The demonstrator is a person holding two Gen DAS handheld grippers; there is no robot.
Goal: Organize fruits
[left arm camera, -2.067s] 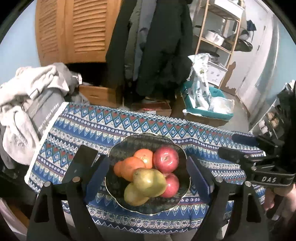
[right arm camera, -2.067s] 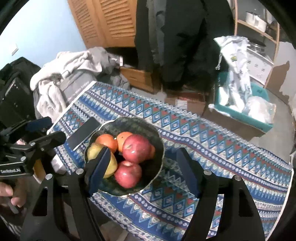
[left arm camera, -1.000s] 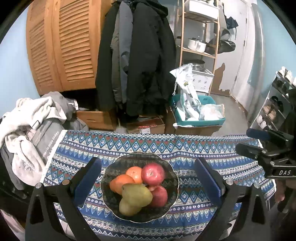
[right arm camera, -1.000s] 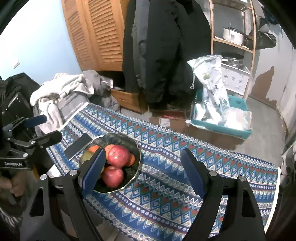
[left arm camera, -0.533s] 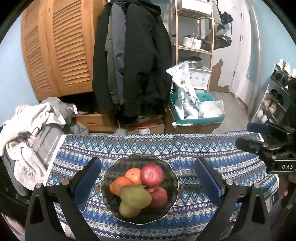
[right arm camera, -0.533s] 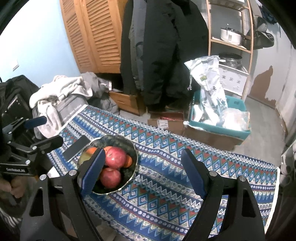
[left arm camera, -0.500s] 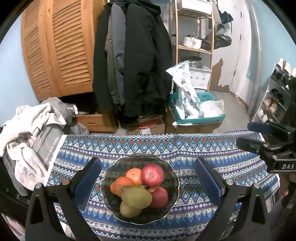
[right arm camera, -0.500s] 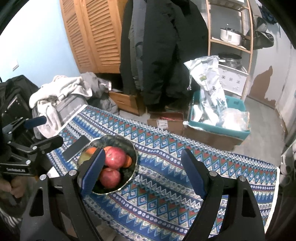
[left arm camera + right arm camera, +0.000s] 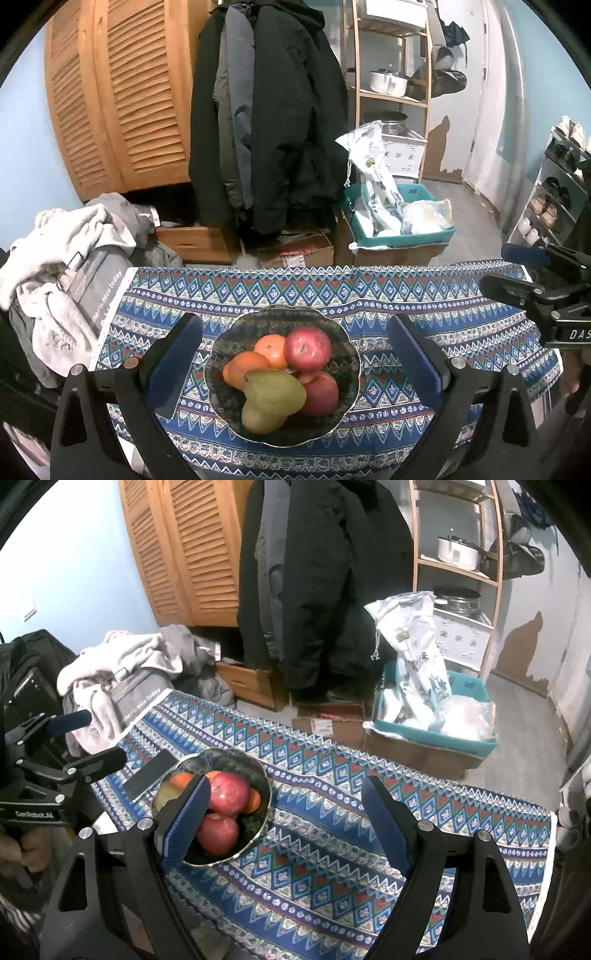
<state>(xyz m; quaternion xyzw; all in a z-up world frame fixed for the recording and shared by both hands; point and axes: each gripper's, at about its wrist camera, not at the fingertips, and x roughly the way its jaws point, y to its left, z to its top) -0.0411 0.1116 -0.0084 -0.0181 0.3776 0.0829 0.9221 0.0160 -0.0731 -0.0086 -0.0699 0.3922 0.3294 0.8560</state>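
Note:
A dark scalloped bowl [image 9: 343, 406] sits on the patterned blue tablecloth [image 9: 461, 317]. It holds two red apples [image 9: 308, 348], oranges [image 9: 271, 345] and two green-brown pears [image 9: 275, 393]. My left gripper [image 9: 293, 363] is open and empty, held above the bowl with its jaws wide on either side. My right gripper [image 9: 286, 821] is open and empty, above the cloth just right of the bowl [image 9: 264, 808]; its left finger covers part of the fruit. Each gripper also shows at the edge of the other's view.
A dark phone [image 9: 149, 775] lies on the cloth left of the bowl. A pile of clothes [image 9: 62, 266] sits at the table's left end. Beyond the far edge are hanging coats [image 9: 266, 129], cardboard boxes, a teal crate [image 9: 399, 225] and a shelf.
Both grippers have lifted and pulled back from the bowl over the last two seconds, so it looks smaller. In the last half second almost nothing moved. Both stay open and empty.

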